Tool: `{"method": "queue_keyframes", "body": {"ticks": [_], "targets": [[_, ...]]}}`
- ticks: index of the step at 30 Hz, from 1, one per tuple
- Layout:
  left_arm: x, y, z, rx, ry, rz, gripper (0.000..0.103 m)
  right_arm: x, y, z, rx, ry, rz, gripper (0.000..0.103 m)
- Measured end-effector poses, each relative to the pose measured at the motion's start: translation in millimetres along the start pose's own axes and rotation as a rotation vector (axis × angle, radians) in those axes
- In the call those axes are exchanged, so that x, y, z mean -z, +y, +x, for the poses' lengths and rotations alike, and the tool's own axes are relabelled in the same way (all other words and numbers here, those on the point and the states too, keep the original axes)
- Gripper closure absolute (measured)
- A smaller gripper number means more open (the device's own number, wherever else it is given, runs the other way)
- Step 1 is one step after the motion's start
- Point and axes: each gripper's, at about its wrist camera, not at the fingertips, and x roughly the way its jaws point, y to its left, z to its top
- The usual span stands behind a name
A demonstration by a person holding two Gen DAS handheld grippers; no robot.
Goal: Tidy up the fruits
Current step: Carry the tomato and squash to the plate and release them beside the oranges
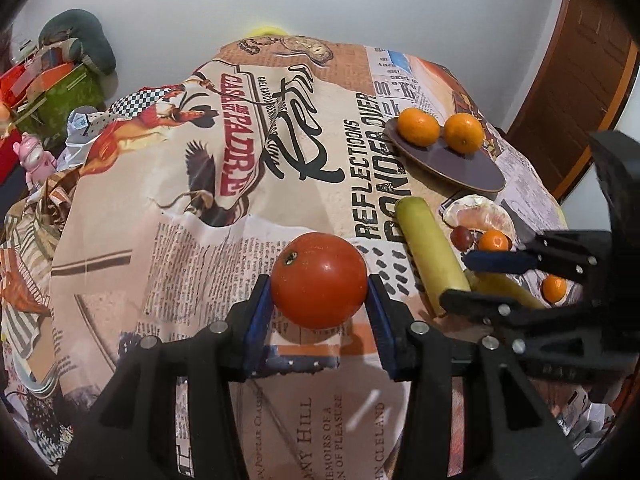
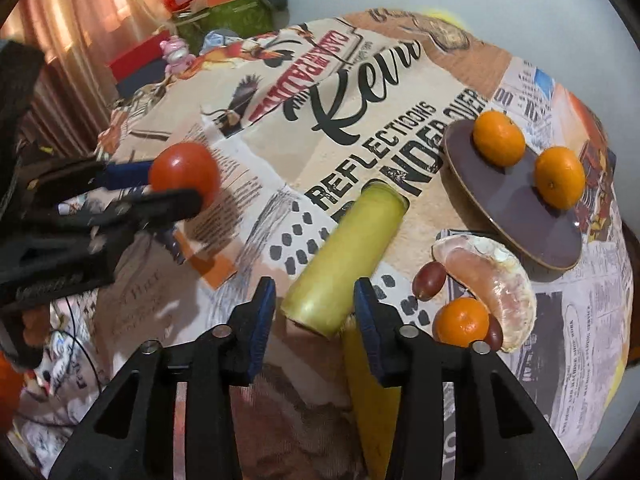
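Observation:
A red tomato (image 1: 320,280) sits between the blue pads of my left gripper (image 1: 318,292), which is shut on it and holds it above the printed tablecloth; the right wrist view shows the same tomato (image 2: 184,168) at the left. My right gripper (image 2: 314,300) stands open over the near end of a pale green cylinder (image 2: 344,256), its pads not pressing on it. A dark plate (image 2: 516,208) at the right carries two oranges (image 2: 498,138) (image 2: 560,178). Near it lie a peeled citrus segment (image 2: 492,276), a small orange (image 2: 462,322) and a red grape (image 2: 430,280).
A yellow fruit (image 2: 368,392) lies under my right gripper's right finger. Another small orange (image 1: 554,288) rests near the table's right edge. Beyond the left edge are a green box (image 1: 64,96) and a pink toy (image 1: 36,160). A wooden door (image 1: 580,80) stands at the right.

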Motion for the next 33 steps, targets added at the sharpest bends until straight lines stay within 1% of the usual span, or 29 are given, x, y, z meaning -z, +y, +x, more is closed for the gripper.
{"method": "queue_keyframes", "body": {"ticks": [2,6,9,11,15,17,19,22,24,27,33], "targets": [[1.8,-0.4,0.6,0.006,-0.001,0.005,0.057,-3.6,-3.5,1.3,-0.027,0.004,0.036,0.055],[2.1,-0.6,4.7,0.018,0.000,0.008,0.057,-15.9,-15.3,14.5,-0.006,0.021,0.087,0.055],[1.6,0.3,8.5,0.028,0.000,0.004,0.057,-24.4,-24.4,22.9,-0.013,0.034,0.128,0.055],[1.3,1.0,11.2,0.027,0.000,0.004,0.057,-28.3,-27.8,28.2,-0.017,0.046,0.143,0.055],[-0.2,3.8,14.3,0.028,0.002,-0.001,0.057,-31.2,-29.0,39.9,0.008,0.060,0.142,0.055],[-1.0,5.7,15.6,0.024,0.003,-0.007,0.057,-31.0,-31.7,43.1,-0.018,0.065,0.159,0.055],[-1.9,6.7,16.5,0.020,0.004,-0.013,0.057,-31.0,-31.9,42.6,-0.021,0.061,0.164,0.057],[-2.6,6.7,13.4,0.015,-0.002,-0.019,0.057,-30.7,-28.8,37.9,-0.019,0.042,0.157,0.063],[-3.9,5.8,9.7,0.013,-0.010,-0.020,0.057,-30.1,-25.1,30.0,-0.020,0.007,0.155,0.066],[-7.5,2.5,2.3,0.009,-0.026,-0.018,0.057,-31.4,-19.7,13.3,-0.005,-0.051,0.142,0.068],[-20.5,-10.1,-16.6,0.006,-0.072,-0.009,0.057,-32.6,-23.8,-29.7,-0.009,-0.152,0.142,0.071]]}}
